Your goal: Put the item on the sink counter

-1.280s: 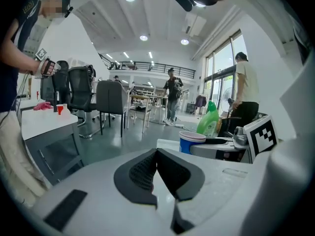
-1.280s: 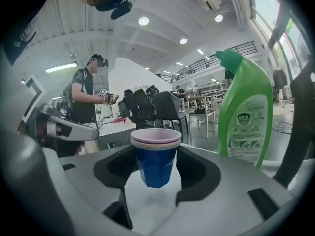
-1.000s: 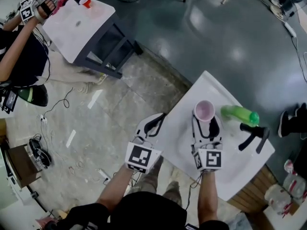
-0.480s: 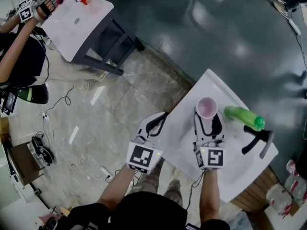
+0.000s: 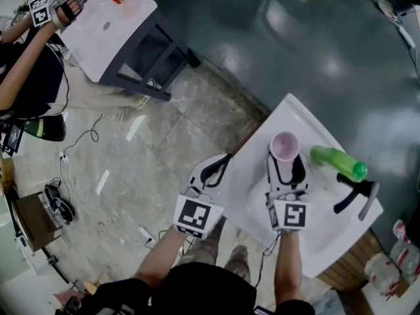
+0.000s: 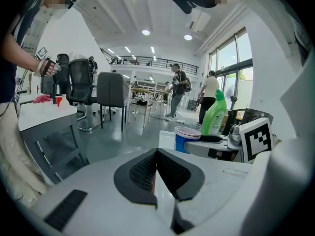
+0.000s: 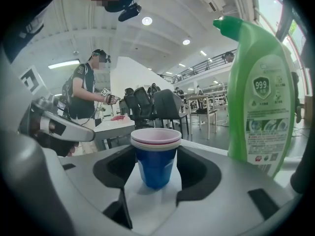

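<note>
A blue cup (image 5: 284, 146) with a pink inside stands upright over the white sink counter (image 5: 252, 176). My right gripper (image 5: 286, 165) is shut on the cup, and its pads (image 7: 114, 167) press the cup's (image 7: 156, 156) sides just under the rim. Its base sits at the counter surface or just above it; I cannot tell which. My left gripper (image 5: 218, 166) hangs at the counter's left edge, shut and with nothing in it. The cup (image 6: 188, 137) also shows at the right of the left gripper view.
A green bottle (image 5: 338, 161) lies right of the cup in the head view and looms beside it (image 7: 258, 90) in the right gripper view. A black faucet (image 5: 354, 194) stands beyond it. Far left, another person works at a white table (image 5: 108, 28). Cables lie on the floor.
The right gripper and the cup have edged slightly farther along the counter, away from the faucet. The left gripper has kept its place.
</note>
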The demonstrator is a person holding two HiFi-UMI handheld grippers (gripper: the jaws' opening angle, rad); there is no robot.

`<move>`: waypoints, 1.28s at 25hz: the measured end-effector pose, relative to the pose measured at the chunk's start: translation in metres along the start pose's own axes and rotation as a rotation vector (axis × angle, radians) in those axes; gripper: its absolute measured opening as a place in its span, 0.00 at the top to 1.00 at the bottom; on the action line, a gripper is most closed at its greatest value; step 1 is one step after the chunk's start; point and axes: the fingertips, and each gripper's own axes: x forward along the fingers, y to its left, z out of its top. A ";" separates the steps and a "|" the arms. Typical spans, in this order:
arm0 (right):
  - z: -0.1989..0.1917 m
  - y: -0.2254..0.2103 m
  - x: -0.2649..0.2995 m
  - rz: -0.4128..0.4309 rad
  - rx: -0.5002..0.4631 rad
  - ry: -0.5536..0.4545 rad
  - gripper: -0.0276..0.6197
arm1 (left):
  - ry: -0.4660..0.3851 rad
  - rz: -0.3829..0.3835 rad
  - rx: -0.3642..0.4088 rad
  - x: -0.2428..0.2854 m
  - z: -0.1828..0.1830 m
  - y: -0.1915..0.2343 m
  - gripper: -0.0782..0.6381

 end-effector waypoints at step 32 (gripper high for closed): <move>0.004 0.009 -0.024 -0.024 -0.021 0.019 0.51 | -0.037 0.004 0.005 -0.031 0.000 -0.011 0.89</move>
